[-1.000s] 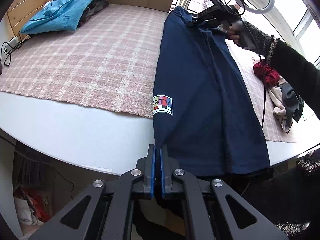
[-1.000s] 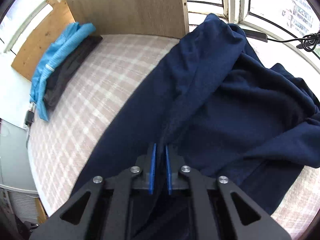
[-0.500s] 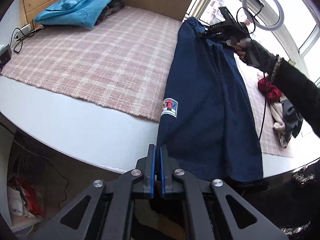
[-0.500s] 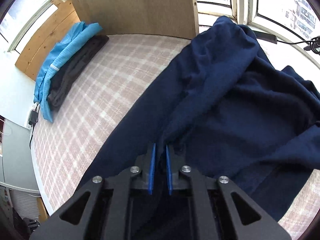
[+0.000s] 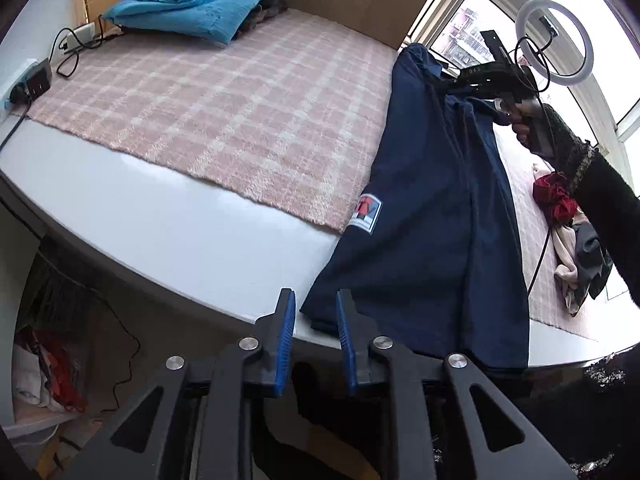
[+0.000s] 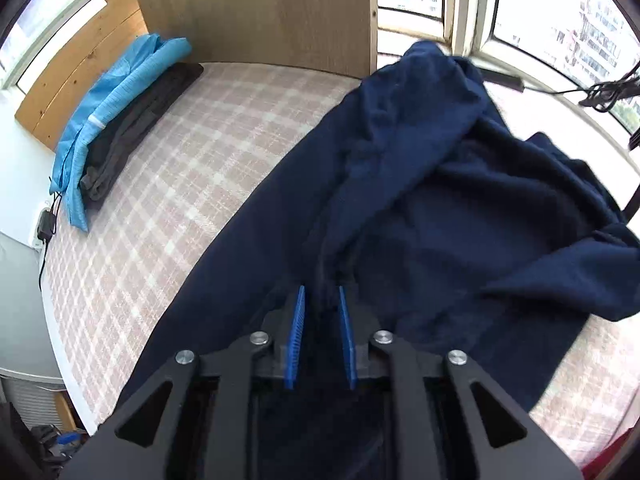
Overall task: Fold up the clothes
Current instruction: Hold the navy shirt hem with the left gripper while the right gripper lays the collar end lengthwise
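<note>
A navy garment (image 5: 432, 220) with a small colour patch (image 5: 367, 214) lies lengthwise on the plaid blanket, its hem hanging over the table's front edge. My left gripper (image 5: 315, 296) is open, with the hem corner lying loose between its blue pads. At the far end a hand (image 5: 524, 120) holds my right gripper (image 5: 452, 80) at the garment's top. In the right wrist view the navy garment (image 6: 440, 220) is rumpled on the far side. My right gripper (image 6: 321, 292) has its pads apart, with a dark fold still standing between them.
A pink plaid blanket (image 5: 240, 100) covers the white table (image 5: 160, 232). Folded blue and dark clothes (image 5: 200, 8) sit at the back left, with a charger and cables (image 5: 36, 80) beside them. A heap of red, cream and grey clothes (image 5: 568, 240) lies right. A ring light (image 5: 554, 44) stands by the window.
My left gripper has opened and let go of the hem, which now lies at the table edge. The right gripper's pads have spread apart. The left camera has pulled back and leftward.
</note>
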`<state>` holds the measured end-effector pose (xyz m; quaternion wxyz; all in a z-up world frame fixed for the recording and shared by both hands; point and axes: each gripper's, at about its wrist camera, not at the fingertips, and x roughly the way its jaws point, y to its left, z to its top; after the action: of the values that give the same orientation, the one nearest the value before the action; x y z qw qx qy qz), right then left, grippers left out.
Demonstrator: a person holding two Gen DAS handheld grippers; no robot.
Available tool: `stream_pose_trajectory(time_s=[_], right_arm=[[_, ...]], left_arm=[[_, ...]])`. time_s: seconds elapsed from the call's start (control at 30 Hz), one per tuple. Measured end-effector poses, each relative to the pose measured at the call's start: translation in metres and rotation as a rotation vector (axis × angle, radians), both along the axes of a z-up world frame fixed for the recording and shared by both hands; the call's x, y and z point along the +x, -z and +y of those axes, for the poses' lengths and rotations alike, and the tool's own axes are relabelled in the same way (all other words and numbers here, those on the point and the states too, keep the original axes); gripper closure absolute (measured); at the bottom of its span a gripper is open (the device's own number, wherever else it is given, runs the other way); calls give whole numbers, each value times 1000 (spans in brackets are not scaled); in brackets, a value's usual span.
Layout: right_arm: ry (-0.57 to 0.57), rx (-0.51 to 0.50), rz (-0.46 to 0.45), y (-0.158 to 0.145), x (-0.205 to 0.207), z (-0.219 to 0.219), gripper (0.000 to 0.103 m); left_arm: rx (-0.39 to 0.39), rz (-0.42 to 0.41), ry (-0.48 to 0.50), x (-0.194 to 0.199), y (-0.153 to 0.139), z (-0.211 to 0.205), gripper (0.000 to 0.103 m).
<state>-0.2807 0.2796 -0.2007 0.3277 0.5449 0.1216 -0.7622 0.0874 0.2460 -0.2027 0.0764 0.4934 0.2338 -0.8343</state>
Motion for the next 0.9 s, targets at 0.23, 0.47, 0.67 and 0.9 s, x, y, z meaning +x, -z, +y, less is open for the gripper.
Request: stream_pose_trajectory(time_s=[0.23, 0.47, 0.67, 0.9], right_arm=[[-266, 6, -107, -10, 54, -63, 72], [-244, 172, -240, 33, 78, -118, 71], [-228, 220, -189, 41, 84, -124, 91], [-173, 155, -236, 41, 63, -109, 101]], left_arm=[[-33, -44, 106, -23, 8, 13, 70], [-57, -49, 111, -20, 7, 15, 75], [-45, -50, 152, -19, 12, 18, 103], [-76, -42, 175, -16, 7, 16, 103]])
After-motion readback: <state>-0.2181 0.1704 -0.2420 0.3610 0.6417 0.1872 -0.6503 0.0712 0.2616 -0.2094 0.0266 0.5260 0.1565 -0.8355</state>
